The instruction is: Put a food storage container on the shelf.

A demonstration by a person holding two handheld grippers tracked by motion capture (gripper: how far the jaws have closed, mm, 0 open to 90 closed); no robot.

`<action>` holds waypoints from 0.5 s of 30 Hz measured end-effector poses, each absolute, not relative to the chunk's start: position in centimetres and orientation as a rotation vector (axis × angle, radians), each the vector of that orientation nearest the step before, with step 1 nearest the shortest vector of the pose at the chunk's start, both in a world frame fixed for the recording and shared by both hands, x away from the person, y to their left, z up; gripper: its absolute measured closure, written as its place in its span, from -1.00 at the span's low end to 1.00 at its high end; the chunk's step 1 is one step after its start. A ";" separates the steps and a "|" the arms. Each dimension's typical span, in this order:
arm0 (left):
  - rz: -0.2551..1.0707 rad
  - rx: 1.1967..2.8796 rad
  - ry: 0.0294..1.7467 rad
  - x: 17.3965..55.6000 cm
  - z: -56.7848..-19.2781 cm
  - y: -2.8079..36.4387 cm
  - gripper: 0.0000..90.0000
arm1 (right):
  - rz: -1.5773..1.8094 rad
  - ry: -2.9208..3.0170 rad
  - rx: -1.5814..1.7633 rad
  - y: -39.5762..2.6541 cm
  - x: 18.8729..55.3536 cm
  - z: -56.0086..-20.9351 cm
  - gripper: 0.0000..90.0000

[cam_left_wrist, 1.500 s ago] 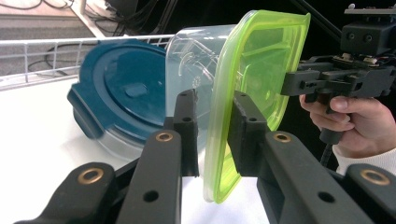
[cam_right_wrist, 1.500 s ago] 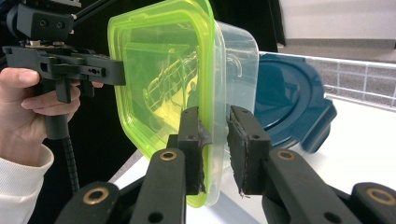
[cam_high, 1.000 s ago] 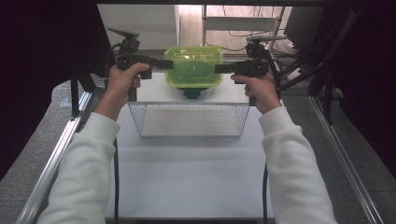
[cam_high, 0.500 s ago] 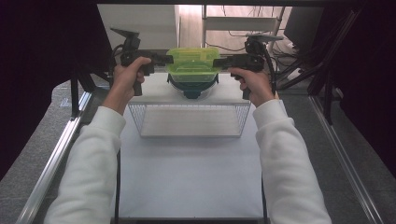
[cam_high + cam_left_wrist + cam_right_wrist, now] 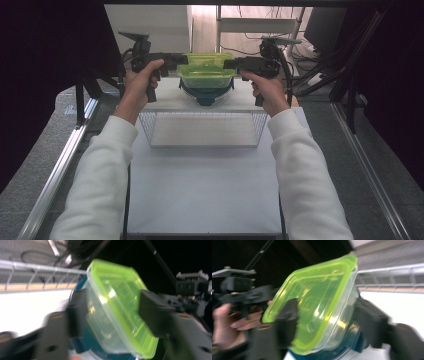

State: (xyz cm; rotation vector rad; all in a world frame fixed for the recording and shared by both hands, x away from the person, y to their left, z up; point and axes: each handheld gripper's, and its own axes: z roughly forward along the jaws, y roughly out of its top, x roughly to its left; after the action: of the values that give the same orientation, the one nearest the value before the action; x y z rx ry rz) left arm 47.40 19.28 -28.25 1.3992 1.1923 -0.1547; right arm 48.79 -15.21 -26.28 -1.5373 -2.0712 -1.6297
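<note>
A clear tub with a lime-green lid (image 5: 206,72) rests on a dark teal bowl (image 5: 206,95) at the far side of the table. My left gripper (image 5: 183,59) is at the tub's left end and my right gripper (image 5: 228,63) at its right end. Both sets of jaws have just been opening. In the left gripper view the tub (image 5: 117,307) lies between the spread jaws of the left gripper (image 5: 112,313), with gaps at the pads. The right gripper view shows the same for the tub (image 5: 319,302) and the right gripper (image 5: 329,315).
A wire basket (image 5: 202,131) stands on the table just nearer than the bowl. A white board (image 5: 200,190) covers the near table. Metal rails run along both sides, and cables and dark stands crowd the back.
Both hands moved away from the person with the tub, which now rests on the teal bowl. Both pairs of jaws, shut on the lid's rim before, have spread apart.
</note>
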 end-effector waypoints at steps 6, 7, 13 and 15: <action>-0.008 1.439 1.146 45.2 -27.2 20.4 -0.65 | -1.743 -2.183 -1.516 -16.5 46.8 -25.1 -0.62; 0.025 1.452 1.133 44.4 -27.2 20.5 -0.68 | -1.755 -2.205 -1.498 -16.9 46.3 -24.9 -0.62; 0.166 1.546 1.075 39.5 -28.5 20.7 -0.70 | -1.778 -2.324 -1.330 -19.2 43.2 -25.1 -0.58; 0.186 1.577 1.069 38.1 -29.3 20.7 -0.70 | -1.790 -2.347 -1.284 -20.0 42.0 -25.6 -0.57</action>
State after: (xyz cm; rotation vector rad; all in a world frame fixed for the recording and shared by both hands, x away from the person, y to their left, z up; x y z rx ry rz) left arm 38.06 20.74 -29.27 1.5768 1.0691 0.1865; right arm 41.97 -20.04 -25.65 -1.2839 -2.3470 -1.7903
